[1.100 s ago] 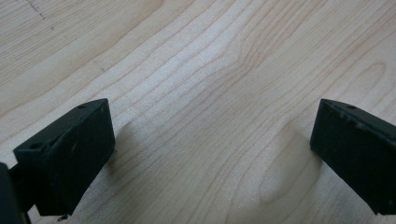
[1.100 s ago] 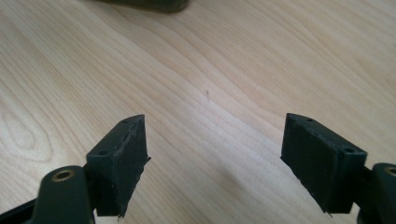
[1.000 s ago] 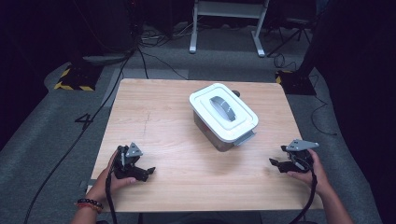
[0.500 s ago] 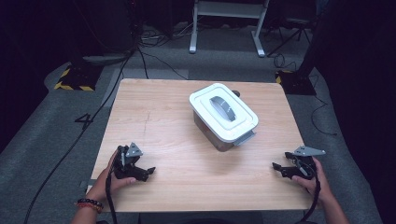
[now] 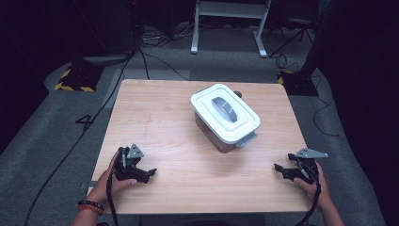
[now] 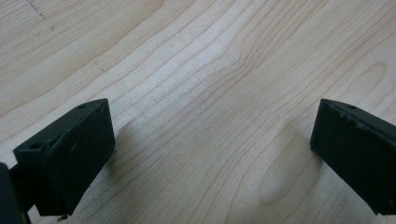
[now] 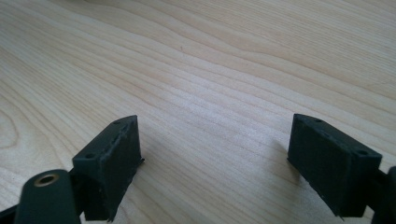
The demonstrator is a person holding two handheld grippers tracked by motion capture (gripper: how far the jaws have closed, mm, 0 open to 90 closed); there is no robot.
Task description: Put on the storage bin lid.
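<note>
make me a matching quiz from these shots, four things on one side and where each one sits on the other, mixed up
Things:
1. white-lidded container
2. left gripper
3. right gripper
4. grey handle

Places:
A. near right corner of the wooden table, jaws open
B. on top of the lid
C. far half of the table, turned askew
D. near left corner of the table, jaws open

Pairs: 1-C, 2-D, 3-A, 4-B

My 2 grippers, left gripper (image 5: 147, 175) and right gripper (image 5: 279, 168): black, grey 3-cornered plates, black cables; dark beaded bracelet (image 5: 89, 205) on left wrist.
</note>
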